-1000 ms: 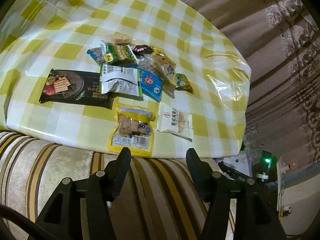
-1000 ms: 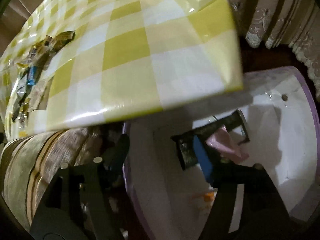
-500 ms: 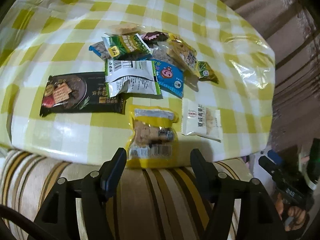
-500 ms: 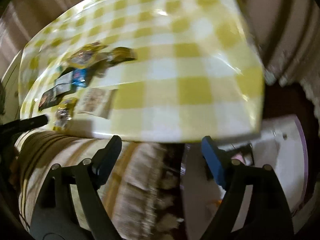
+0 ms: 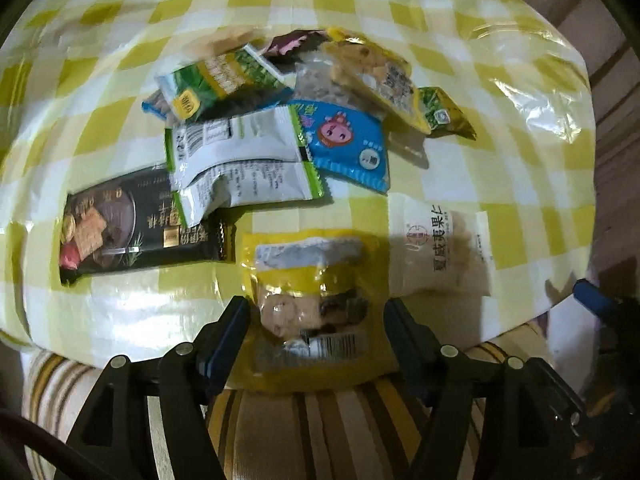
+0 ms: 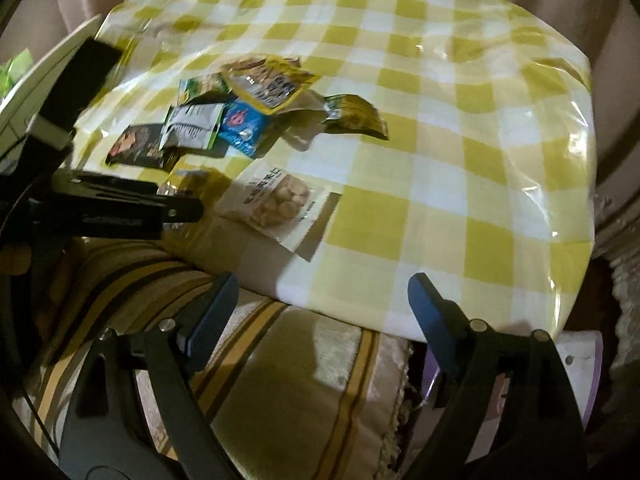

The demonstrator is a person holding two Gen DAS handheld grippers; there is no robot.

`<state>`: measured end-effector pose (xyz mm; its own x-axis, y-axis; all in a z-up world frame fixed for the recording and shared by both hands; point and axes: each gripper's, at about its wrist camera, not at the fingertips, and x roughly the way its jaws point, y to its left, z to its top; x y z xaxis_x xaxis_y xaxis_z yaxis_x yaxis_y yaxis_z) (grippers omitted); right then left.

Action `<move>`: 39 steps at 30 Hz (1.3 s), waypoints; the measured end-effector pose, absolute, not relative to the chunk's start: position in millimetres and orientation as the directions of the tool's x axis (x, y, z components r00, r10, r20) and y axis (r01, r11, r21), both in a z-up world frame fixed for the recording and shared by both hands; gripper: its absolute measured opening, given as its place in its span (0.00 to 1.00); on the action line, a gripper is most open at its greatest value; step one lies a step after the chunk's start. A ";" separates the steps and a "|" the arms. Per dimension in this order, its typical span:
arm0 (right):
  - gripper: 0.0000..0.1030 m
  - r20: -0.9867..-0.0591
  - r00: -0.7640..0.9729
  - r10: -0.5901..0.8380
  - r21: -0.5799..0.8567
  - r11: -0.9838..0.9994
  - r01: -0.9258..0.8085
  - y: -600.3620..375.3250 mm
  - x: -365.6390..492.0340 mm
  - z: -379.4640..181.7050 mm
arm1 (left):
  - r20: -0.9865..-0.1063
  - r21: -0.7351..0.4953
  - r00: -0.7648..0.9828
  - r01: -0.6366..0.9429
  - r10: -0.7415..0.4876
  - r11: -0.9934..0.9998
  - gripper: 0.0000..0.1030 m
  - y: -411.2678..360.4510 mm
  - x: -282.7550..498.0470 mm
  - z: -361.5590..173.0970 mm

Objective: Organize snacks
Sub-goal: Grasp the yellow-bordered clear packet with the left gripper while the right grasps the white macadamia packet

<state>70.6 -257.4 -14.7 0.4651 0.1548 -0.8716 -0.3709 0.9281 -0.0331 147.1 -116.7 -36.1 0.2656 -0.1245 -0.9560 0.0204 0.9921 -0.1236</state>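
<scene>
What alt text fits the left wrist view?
The open left tool straddles a yellow snack pack at the near edge of a yellow-checked table, pads not touching it. Behind it lie a black cracker pack, a white pouch and a snack pile.

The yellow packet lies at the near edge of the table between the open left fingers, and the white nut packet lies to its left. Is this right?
Not quite. In the left wrist view the white nut packet lies to the right of the yellow packet, not the left. The rest holds: the left gripper is open around the yellow packet at the table's near edge.
</scene>
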 end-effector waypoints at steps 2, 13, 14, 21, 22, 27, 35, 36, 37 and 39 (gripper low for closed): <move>0.86 -0.873 0.463 0.152 -0.041 0.923 -0.382 -253.7 73.6 -17.7 | -0.961 -0.076 0.264 0.045 -0.085 0.996 0.68 -126.2 149.8 -37.7; 0.86 -0.874 0.460 0.155 -0.074 0.894 -0.441 -236.1 96.9 -25.2 | -0.942 -0.126 0.309 0.030 -0.129 0.992 0.57 -115.7 143.2 -31.4; 0.86 -0.873 0.460 0.160 -0.075 0.889 -0.451 -234.6 99.3 -25.4 | -0.937 -0.141 0.318 0.027 -0.142 0.990 0.57 -113.3 141.8 -29.7; 0.90 -0.873 0.442 0.208 -0.107 0.801 -0.589 -217.7 126.5 -28.3 | -0.887 -0.241 0.413 -0.029 -0.208 0.970 0.57 -87.5 125.2 -9.5; 0.90 -0.879 0.427 0.212 -0.114 0.776 -0.620 -213.1 130.6 -30.8 | -0.879 -0.254 0.425 -0.034 -0.216 0.967 0.57 -82.3 123.2 -7.7; 0.90 -0.905 0.361 0.224 -0.124 0.673 -0.729 -197.6 141.5 -45.2 | -0.848 -0.296 0.483 -0.087 -0.220 0.951 0.57 -58.8 108.2 2.7; 0.90 -0.931 0.274 0.241 -0.049 0.661 -0.749 -189.8 168.2 -65.7 | -0.846 -0.315 0.482 -0.105 -0.229 0.943 0.57 -50.8 107.2 -0.9; 0.90 -0.929 0.274 0.247 -0.039 0.673 -0.739 -190.0 170.8 -65.9 | -0.846 -0.316 0.481 -0.108 -0.229 0.943 0.57 -52.2 106.1 -0.9; 0.88 -0.923 0.291 0.251 -0.037 0.696 -0.718 -190.7 172.4 -65.2 | -0.847 -0.317 0.479 -0.109 -0.229 0.942 0.57 -57.8 109.8 -2.7; 0.81 -0.917 0.311 0.250 -0.032 0.731 -0.682 -192.4 175.3 -62.8 | -0.848 -0.319 0.476 -0.109 -0.232 0.942 0.57 -59.9 113.4 -5.2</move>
